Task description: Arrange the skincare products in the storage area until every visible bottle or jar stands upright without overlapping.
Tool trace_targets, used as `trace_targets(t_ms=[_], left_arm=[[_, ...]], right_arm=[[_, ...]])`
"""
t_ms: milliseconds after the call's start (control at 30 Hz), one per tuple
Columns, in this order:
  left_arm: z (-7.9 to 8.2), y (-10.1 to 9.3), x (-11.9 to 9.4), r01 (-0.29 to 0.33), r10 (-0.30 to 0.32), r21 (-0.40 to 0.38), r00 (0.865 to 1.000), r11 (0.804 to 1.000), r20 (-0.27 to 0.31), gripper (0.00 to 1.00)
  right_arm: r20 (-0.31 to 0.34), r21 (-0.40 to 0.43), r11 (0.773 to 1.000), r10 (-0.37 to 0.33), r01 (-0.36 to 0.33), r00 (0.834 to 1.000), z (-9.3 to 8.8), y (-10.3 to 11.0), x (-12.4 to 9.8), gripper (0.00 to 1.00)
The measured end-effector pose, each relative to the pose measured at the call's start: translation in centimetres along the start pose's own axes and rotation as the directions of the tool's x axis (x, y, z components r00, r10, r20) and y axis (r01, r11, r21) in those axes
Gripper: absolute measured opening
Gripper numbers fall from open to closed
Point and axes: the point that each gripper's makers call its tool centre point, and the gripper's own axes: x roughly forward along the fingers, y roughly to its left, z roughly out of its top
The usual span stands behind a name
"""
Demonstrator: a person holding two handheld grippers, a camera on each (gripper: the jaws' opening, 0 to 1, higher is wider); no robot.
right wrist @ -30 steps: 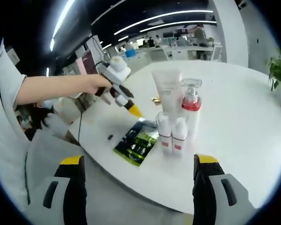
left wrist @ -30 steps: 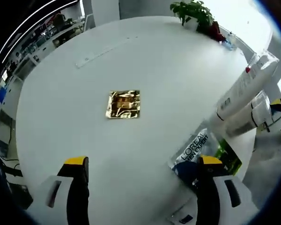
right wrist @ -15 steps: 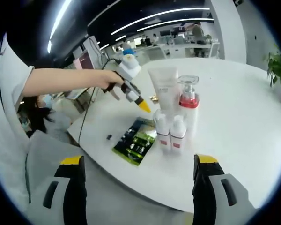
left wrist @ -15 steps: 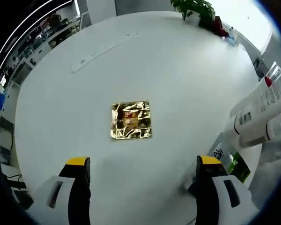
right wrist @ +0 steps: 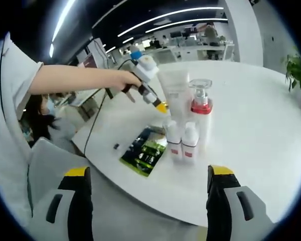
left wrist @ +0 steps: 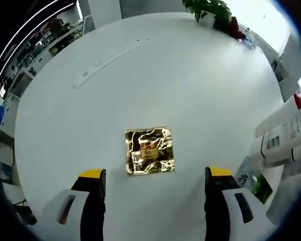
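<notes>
- The left gripper [left wrist: 150,182] hangs low over the white surface [left wrist: 180,75] with jaws spread wide and nothing between them; the gold foil sachet [left wrist: 149,151] lies flat just ahead, at 12 o'clock from the jaws.
- At 3 o'clock in the left gripper view, the white tube [left wrist: 286,116] and bottles stand near the surface's edge.
- In the right gripper view, the right gripper [right wrist: 148,187] is also spread and empty, off the surface's edge. The tube [right wrist: 175,93], red-collared pump bottle [right wrist: 200,108] and two small bottles [right wrist: 182,142] stand upright, touching, with the green sachet [right wrist: 144,150] at their 9 o'clock.
- Risk: the thin foil may slip from the jaws; a swing toward the cluster could topple it.
</notes>
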Motion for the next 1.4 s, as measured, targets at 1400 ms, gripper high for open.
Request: trace_targets(t_ms=[1400], left_arm=[[0.9,0.8,0.3,-0.013,0.013,-0.016,1.0,1.0,0.015,0.39]], right_arm=[[-0.001,-0.001,1.0,-0.028,0.028,1.0,0.0,-0.5,-0.1,0.95]])
